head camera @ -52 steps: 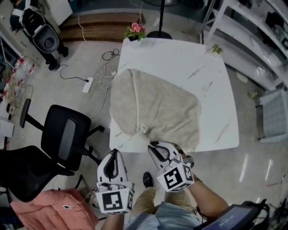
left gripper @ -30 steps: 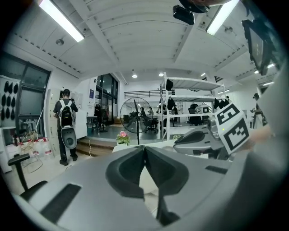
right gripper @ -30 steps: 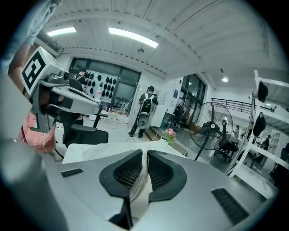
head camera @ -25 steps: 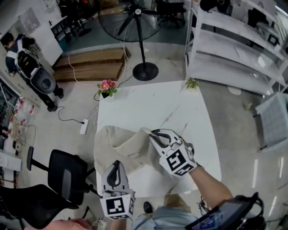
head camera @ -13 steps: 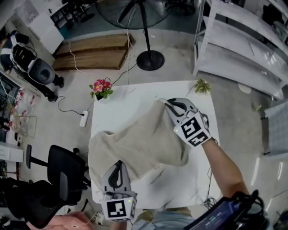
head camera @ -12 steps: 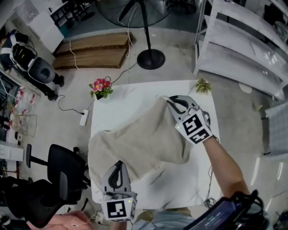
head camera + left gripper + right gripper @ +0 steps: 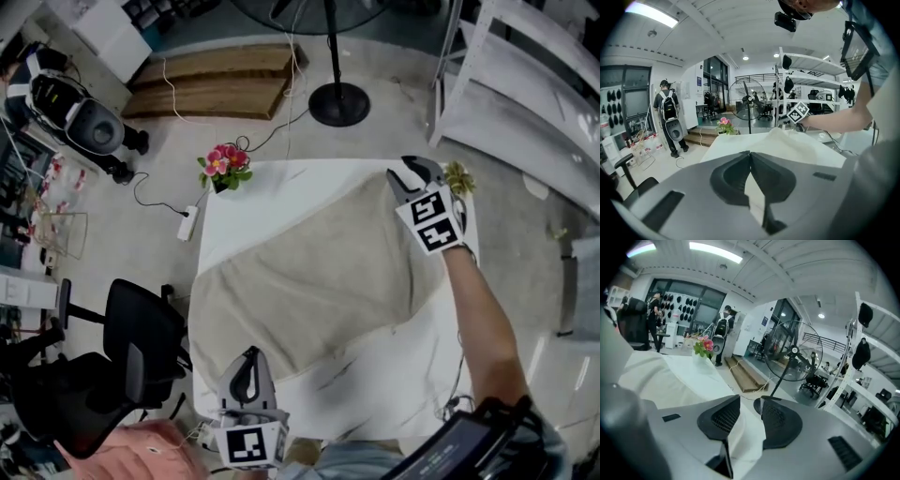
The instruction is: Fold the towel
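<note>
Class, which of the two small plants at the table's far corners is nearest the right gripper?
The green plant, beside the right gripper; the pink-flowered plant stands at the opposite corner.

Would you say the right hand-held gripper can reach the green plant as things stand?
Probably yes: the green plant sits just beside the right hand-held gripper, nothing between; its jaws have just been opening, towel corner between them.

The towel (image 7: 309,281) is spread over the table (image 7: 394,384) at centre frame. A flower pot (image 7: 223,167) is set at the table's upper left corner, a fan stand (image 7: 339,103) above the table, an office chair (image 7: 141,342) at lower left.
</note>
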A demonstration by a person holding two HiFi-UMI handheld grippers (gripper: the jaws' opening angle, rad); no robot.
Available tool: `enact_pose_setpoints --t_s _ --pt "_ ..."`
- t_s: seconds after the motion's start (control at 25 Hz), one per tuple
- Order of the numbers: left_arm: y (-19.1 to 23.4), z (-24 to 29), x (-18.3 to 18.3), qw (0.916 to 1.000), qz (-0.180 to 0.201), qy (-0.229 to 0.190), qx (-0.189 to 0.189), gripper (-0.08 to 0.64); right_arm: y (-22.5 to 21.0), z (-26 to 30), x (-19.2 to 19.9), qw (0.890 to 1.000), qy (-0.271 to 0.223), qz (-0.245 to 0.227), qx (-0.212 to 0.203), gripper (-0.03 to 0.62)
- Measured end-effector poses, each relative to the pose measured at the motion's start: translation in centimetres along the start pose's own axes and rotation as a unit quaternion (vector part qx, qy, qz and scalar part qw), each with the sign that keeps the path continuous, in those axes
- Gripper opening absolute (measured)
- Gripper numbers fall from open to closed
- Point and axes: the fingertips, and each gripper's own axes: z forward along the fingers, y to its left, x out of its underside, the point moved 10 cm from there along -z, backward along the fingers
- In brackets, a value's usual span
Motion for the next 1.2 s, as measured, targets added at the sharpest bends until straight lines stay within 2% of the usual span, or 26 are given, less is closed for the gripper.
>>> enact_pose_setpoints --t_s 0.12,0.28,0.44,0.52,0.56,0.64,0.72,0.96,1.2 --pt "0.4 0.3 0.6 0.9999 -0.005 0.011 -0.006 0.008 0.2 -0.6 -0.9 0.999 -0.027 0.027 -0.014 0.158" --pt "0.4 0.9 0.7 0.9996 -0.009 0.025 -0.008 0.008 1.2 -2.8 -1.1 0.999 -0.037 0.023 -0.028 0.152" --pt "0.2 1.4 1.1 0.9999 -0.015 0.002 -0.001 0.008 1.6 -6.2 1.1 0.999 -0.026 0.029 -0.026 0.128" --pt "-0.1 1.4 1.3 0.9998 -0.018 0.0 0.005 0.008 1.8 -8.3 3.2 0.999 -0.009 0.036 -0.022 0.111" --pt "-0.3 1.5 1.4 0.9998 -0.018 0.001 0.007 0.008 2.0 -9.4 4.4 0.999 0.003 0.042 -0.023 0.08" --pt "-0.6 1.4 1.6 0.9998 -0.018 0.003 0.011 0.008 2.7 -11.5 7.1 0.997 0.031 0.056 -0.036 0.028" --pt "-0.9 1.4 1.9 0.9997 -0.018 0.006 0.015 0.008 3.9 -13.2 9.7 0.995 0.059 0.058 -0.053 0.015" --pt "-1.6 1.0 3.7 0.9997 -0.01 0.015 0.016 0.008 6.4 -14.0 15.2 0.988 0.121 0.032 -0.088 0.015" --pt "-0.9 -0.4 6.2 0.9993 -0.019 0.032 -0.009 0.008 4.2 -14.6 16.6 0.986 0.152 0.023 -0.062 0.014"
